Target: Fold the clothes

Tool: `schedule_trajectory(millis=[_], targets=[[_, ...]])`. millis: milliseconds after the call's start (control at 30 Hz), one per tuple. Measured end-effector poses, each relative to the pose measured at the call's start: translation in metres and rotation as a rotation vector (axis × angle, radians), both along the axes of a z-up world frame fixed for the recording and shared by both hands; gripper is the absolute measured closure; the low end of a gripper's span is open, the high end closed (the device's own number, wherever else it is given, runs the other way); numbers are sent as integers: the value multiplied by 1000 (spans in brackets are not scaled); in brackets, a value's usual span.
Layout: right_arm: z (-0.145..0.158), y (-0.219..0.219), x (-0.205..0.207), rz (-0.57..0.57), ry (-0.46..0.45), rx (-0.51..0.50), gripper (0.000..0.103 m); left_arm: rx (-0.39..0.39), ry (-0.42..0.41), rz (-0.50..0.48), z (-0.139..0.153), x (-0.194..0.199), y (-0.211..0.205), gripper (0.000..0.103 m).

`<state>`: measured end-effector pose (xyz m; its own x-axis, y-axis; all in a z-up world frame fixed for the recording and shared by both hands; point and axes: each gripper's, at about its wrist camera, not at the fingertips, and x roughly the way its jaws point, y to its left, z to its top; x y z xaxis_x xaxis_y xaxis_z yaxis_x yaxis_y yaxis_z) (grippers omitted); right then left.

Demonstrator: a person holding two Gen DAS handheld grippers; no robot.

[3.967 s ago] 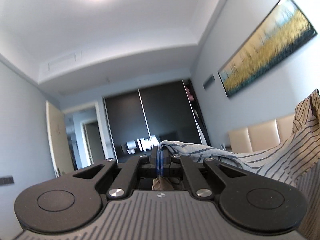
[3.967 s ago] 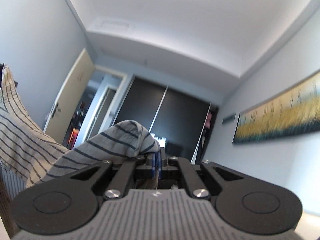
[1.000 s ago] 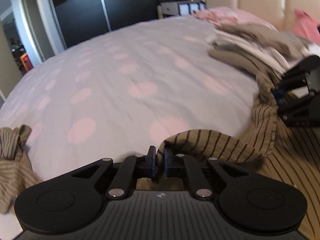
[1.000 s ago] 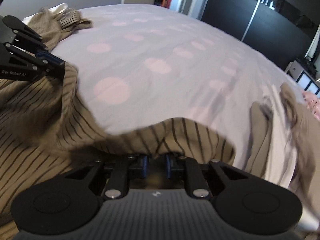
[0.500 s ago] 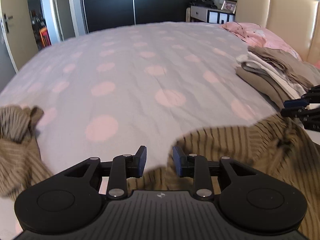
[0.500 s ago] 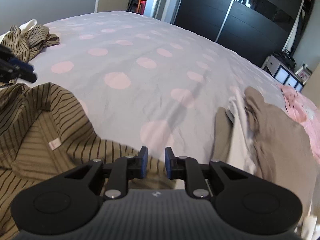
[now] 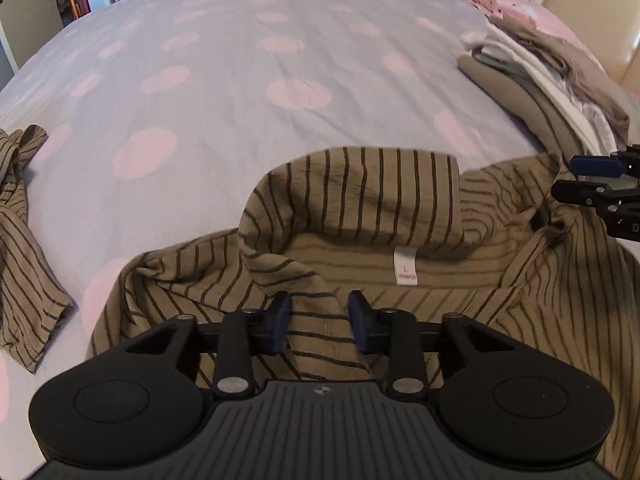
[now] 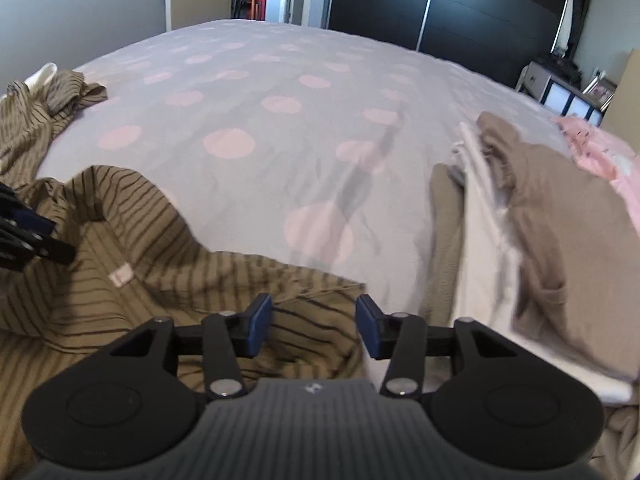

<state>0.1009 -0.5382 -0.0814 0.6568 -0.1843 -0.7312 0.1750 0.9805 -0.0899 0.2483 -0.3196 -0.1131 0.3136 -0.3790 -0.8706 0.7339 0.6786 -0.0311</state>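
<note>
Your striped shirt lies on the near edge of the bed, collar end toward the far side and its neck label facing up. Its body runs back toward you under both cameras, so its lower part is cut off and you cannot see its full length. One sleeve trails off to the left, partly out of frame.

Your left hand-held gripper is closing just over the cloth below the collar; fabric shows between the pads but they do not press it. Your right hand-held gripper is opening over the shirt's right shoulder, released.

One stack of folded clothes sits beside the shirt on the right, with at least three layers showing, taupe and white; its near edge is blurred. One pink garment lies beyond it.
</note>
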Motion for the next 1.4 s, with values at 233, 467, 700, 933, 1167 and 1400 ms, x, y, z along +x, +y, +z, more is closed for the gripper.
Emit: schedule_trajectory(millis=[233,467,700,933,1167,1400], targets=[[-20,16,1,-17,38,-68,73,15,-13,-3,1,2,-3,97],[2,-17,-26,-138,-43,45,99,13,-22,-1,6,2,1,99],[-4,-68,-66,-309,-33,342,99,15,-16,15,6,2,2,100],[-13,-64,-83,-295,22,352,86,17,-14,14,10,0,5,100],[29,-31,-63,-69,-54,92,67,-1,-16,10,14,4,4,95],[-4,-18,-9,65,68,59,55,14,-18,22,9,14,-2,86]])
